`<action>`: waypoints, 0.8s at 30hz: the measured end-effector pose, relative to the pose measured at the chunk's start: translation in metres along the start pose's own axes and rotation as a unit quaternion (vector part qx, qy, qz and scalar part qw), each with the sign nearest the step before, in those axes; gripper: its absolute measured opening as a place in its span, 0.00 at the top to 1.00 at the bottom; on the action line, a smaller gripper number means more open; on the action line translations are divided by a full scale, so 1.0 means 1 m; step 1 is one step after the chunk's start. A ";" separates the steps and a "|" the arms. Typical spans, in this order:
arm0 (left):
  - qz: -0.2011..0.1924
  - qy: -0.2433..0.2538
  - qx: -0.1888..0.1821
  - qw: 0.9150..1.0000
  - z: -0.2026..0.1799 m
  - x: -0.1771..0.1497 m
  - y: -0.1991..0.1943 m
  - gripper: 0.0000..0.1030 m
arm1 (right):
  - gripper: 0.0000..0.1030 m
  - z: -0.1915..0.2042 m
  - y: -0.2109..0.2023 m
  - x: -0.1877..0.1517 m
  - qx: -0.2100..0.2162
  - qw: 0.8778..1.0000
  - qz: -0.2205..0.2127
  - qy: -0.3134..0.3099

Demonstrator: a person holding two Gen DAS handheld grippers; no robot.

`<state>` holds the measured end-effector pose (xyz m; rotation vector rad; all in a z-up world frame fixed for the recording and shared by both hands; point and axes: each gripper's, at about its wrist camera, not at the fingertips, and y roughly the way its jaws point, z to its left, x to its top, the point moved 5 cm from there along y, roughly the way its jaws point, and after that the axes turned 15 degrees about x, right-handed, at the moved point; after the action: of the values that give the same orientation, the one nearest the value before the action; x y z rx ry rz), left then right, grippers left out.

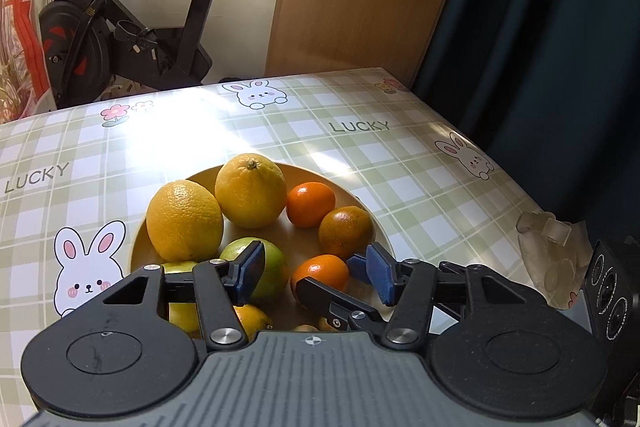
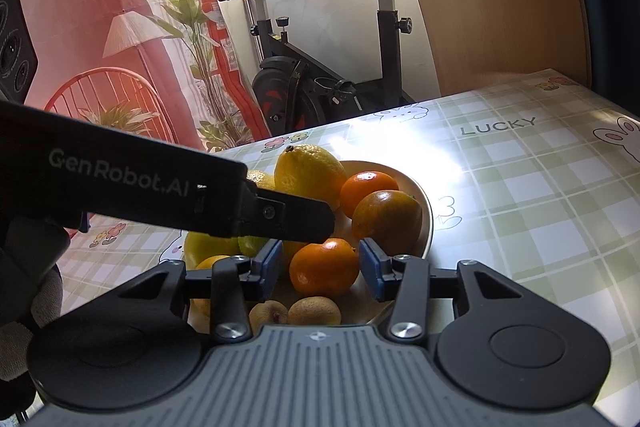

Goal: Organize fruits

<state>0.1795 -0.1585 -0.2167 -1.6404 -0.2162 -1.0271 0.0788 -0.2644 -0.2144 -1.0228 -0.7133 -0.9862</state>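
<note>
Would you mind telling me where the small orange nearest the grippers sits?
In the right wrist view, the small orange sits at the plate's near right, between the right gripper's open fingers, just behind two brown fruits.

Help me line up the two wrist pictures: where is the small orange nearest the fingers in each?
Left wrist view: the small orange sits low centre on the plate, between the blue fingers.
Right wrist view: it sits low centre, between that gripper's fingers.
Shared landmark: the big lemon with the stem nub at the plate's far side.
</note>
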 end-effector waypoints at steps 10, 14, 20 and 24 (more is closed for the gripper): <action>-0.041 -0.060 0.080 0.994 0.045 -0.005 -0.042 0.25 | 0.35 0.003 -0.003 0.000 0.006 1.000 -0.002 -0.008; -0.064 -0.063 0.120 0.989 0.057 -0.007 -0.064 0.12 | 0.25 0.007 -0.012 0.003 -0.001 1.000 -0.008 -0.012; -0.093 -0.059 0.147 0.983 0.065 -0.004 -0.100 0.10 | 0.03 0.025 -0.030 0.018 0.016 0.999 -0.015 -0.034; -0.112 -0.075 0.170 0.976 0.071 -0.004 -0.125 0.10 | 0.00 0.042 -0.043 0.029 0.023 0.999 -0.013 -0.029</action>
<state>0.1357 -0.0519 -0.1312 -1.4012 -0.6547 -0.9701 0.0489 -0.2429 -0.1588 -1.0067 -0.7965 -0.9616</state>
